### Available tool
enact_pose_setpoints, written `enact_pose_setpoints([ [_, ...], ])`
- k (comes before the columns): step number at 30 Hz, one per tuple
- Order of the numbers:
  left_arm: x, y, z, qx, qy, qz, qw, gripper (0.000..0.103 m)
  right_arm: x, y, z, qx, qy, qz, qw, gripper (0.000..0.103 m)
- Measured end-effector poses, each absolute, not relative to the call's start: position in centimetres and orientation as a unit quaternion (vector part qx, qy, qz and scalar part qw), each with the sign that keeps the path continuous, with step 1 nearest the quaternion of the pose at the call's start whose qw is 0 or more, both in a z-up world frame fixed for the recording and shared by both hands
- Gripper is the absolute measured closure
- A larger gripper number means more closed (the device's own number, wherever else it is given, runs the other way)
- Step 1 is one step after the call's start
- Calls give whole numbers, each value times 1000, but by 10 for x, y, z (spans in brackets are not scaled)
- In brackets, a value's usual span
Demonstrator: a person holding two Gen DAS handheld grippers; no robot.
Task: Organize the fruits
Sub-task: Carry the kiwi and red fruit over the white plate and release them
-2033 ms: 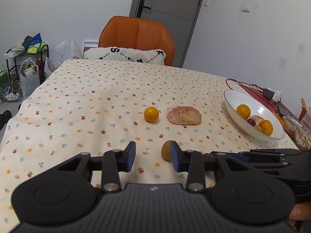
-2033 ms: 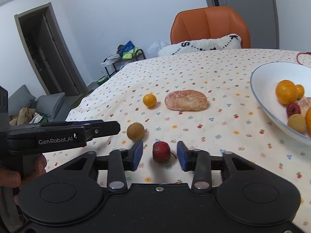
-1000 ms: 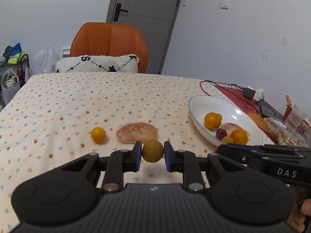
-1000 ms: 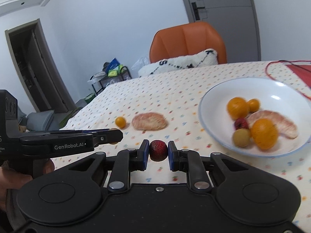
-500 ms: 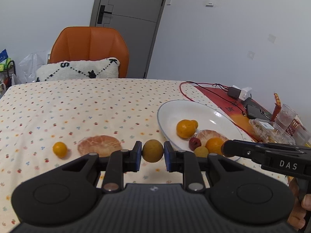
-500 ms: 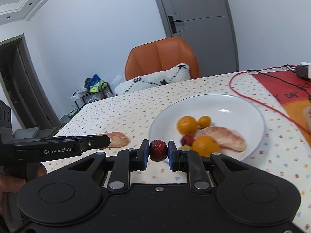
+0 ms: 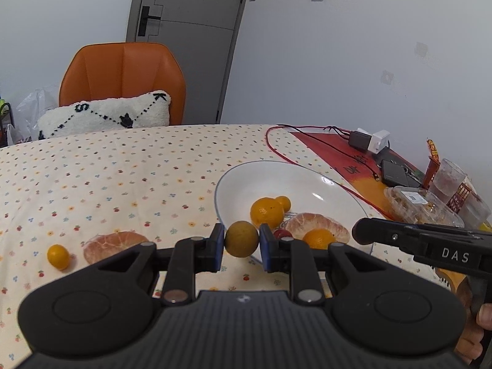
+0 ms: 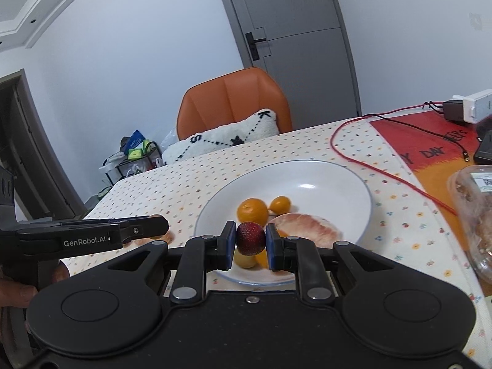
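1. A round, dull brown-green fruit (image 7: pixel 241 238) with a matte skin is clamped between the blue pads of the left claw (image 7: pixel 241 243), held in the air at the near rim of the bowl (image 7: pixel 307 181)
2. A dark red strawberry (image 8: pixel 250 238), pitted and slightly glossy, is gripped between the blue pads of the right claw (image 8: pixel 251 243), above the near part of the bowl
3. The bowl is seen as wide, shallow, smooth and white with a thin blue rim; inside are held a round mandarin (image 7: pixel 267 212), a small oval kumquat (image 7: pixel 283 203), a peeled pomelo segment (image 7: pixel 319 223) with a veined pale skin, and smaller fruits partly hidden behind the claws
4. On the tabletop (image 7: pixel 123 172), covered by a cream cloth printed with small flowers, a second peeled segment (image 7: pixel 113 244) and a small orange kumquat (image 7: pixel 58 256) are left lying near each other, left of the left claw
5. An orange padded chair (image 7: pixel 123 73) with a fluffy white cushion (image 7: pixel 104 117) is set at the far edge
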State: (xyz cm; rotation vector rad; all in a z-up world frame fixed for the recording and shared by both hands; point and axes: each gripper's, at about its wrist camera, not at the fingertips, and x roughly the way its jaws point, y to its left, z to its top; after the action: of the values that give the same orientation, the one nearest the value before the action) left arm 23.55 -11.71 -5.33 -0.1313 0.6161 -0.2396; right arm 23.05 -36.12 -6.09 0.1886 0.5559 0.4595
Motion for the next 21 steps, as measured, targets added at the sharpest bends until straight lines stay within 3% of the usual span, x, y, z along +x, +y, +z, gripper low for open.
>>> enact_pose_setpoints([
  [21,282,-145,-67,-51,333,-118,934,80,279,-402,-77,121,285,179,934,84],
])
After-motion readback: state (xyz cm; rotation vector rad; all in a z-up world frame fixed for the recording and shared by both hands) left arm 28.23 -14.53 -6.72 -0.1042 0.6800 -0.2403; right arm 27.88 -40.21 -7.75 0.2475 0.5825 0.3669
